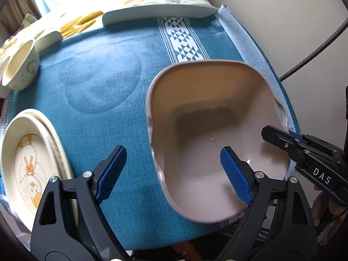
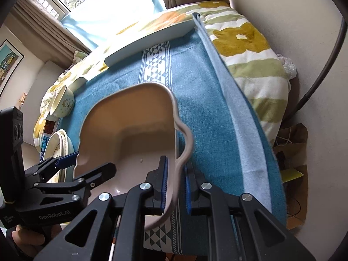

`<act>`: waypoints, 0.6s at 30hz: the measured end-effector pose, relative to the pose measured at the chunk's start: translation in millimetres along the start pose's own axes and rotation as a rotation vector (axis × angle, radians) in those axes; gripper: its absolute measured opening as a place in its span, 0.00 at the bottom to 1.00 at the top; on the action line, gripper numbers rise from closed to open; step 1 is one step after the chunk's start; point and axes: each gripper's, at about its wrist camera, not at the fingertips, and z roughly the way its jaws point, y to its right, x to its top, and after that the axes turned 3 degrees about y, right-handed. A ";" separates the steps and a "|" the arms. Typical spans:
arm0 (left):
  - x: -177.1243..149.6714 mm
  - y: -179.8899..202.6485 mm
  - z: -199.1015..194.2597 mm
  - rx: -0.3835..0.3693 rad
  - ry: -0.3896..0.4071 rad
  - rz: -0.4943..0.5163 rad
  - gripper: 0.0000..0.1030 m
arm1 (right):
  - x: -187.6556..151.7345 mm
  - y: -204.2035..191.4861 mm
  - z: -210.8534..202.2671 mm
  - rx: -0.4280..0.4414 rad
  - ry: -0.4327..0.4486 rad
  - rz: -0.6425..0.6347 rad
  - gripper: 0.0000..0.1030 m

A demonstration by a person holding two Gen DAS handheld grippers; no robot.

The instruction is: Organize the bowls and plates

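Bowls [image 1: 20,65]: two; plates [image 1: 28,165]: two.

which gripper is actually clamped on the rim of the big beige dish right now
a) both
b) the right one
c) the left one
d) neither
b: the right gripper has its blue pads pressed on either side of the beige dish rim, while the left gripper stands wide open, its pads clear of the dish wall.

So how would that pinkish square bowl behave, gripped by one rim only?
The pinkish bowl looks rigid and glazed, so probably slippery. Only the right claw pinches its wavy rim, off-centre, so it may tilt. Likely ceramic, chippable.
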 end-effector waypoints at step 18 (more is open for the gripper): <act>-13.4 -101.2 -222.3 0.137 0.535 -0.183 1.00 | 48.0 -153.1 -90.7 0.238 0.298 -0.336 1.00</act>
